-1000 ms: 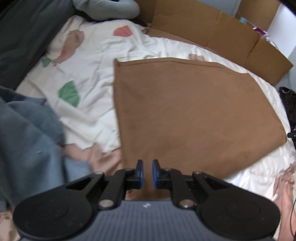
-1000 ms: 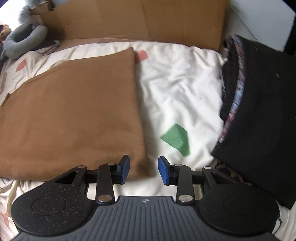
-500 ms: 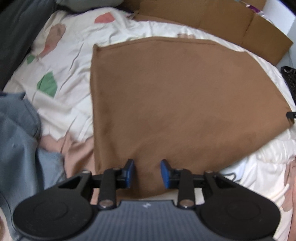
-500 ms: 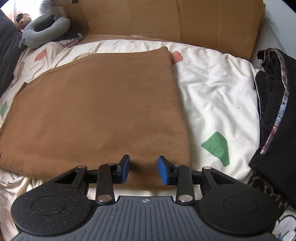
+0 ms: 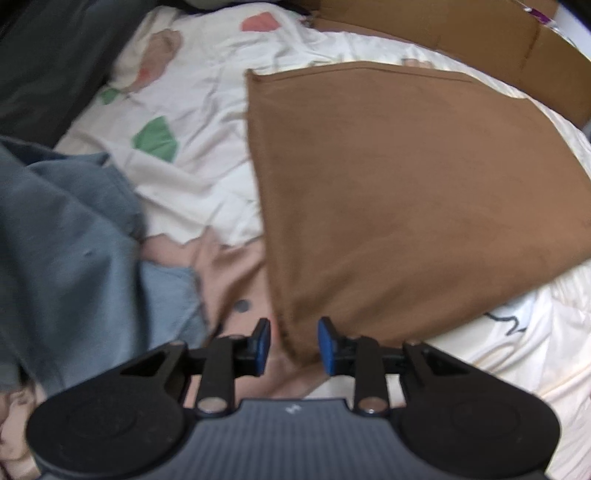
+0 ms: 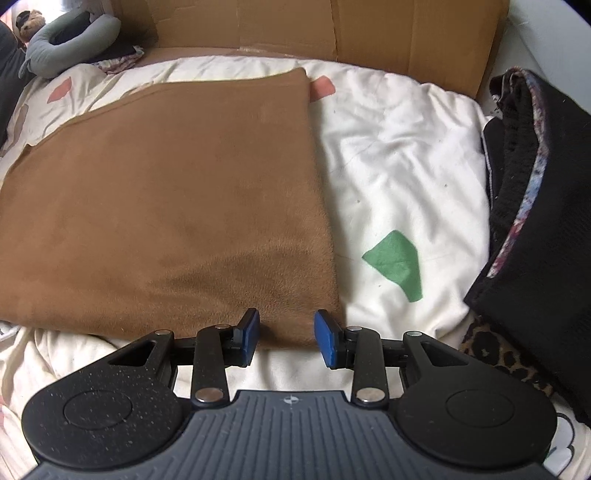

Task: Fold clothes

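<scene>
Brown fleece, that's the story here: the flat brown fleece garment (image 5: pixel 406 192) lies spread on the bed's white patterned duvet (image 6: pixel 399 162), already squared into a broad panel with clean straight edges, so at least one fold looks done. Both near corners are being lined up for the next one.

On the left, the left gripper (image 5: pixel 293 345) points down at the near left corner, and its fingers are closing, blue pads apart, the corner tip sitting between them but not yet pinched as far as the view shows. On the right, the right gripper (image 6: pixel 284 338) hovers over the near right corner, fingers parted, the fabric edge lying in the gap, nothing clamped.

So my read: mid-task. The cloth is laid out and smooth, and what's left looks like seizing both near corners and carrying them to the far edge, then perhaps one more halving.

Outward now: a crumpled blue-grey garment (image 5: pixel 66 251) heaps beside the left corner, over some pink fabric (image 5: pixel 229 273). A folded black knit garment (image 6: pixel 546 206) sits well right. Brown cardboard sheet (image 6: pixel 332 29) stands behind the bed, a grey neck pillow (image 6: pixel 70 40) at far left.
</scene>
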{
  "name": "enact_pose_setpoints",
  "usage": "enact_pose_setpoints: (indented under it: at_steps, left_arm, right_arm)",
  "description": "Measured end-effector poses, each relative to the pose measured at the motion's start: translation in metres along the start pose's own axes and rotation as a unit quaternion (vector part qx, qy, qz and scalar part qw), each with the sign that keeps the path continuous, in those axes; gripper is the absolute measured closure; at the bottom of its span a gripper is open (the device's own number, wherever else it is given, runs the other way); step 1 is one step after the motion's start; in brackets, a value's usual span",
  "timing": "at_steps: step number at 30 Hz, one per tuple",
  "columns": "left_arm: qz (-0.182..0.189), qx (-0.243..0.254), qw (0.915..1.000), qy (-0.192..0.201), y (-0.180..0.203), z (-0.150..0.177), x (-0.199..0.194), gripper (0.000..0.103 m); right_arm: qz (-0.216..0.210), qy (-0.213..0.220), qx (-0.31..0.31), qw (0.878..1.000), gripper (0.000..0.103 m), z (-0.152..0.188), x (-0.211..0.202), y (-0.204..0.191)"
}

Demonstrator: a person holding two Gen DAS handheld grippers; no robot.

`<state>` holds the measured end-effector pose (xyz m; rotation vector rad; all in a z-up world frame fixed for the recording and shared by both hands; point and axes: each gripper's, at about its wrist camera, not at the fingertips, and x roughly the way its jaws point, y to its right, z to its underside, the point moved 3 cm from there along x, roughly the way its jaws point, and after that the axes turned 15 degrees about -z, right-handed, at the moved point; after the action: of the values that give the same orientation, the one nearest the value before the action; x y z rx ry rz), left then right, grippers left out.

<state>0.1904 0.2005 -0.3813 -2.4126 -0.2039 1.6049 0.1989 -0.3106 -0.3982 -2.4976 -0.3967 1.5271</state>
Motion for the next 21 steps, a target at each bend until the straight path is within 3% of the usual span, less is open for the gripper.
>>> enact_pose_setpoints:
  at_steps: [8, 14, 21]
  left_arm:
    - [0.017, -0.025, 0.999, 0.033, 0.004, -0.021, -0.019, 0.074]
    - [0.067, -0.013, 0.9964, 0.051, 0.048, -0.04, -0.019, 0.073]
    - [0.121, 0.039, 0.9891, 0.073, 0.121, -0.045, -0.027, 0.066]
  right_arm:
    - [-0.03, 0.024, -0.014, 0.999, 0.063, -0.017, -0.007, -0.021]
    - [-0.046, 0.02, -0.025, 0.998, 0.063, -0.022, 0.003, -0.042]
    - [-0.076, 0.015, -0.022, 0.997, 0.063, -0.021, 0.019, -0.074]
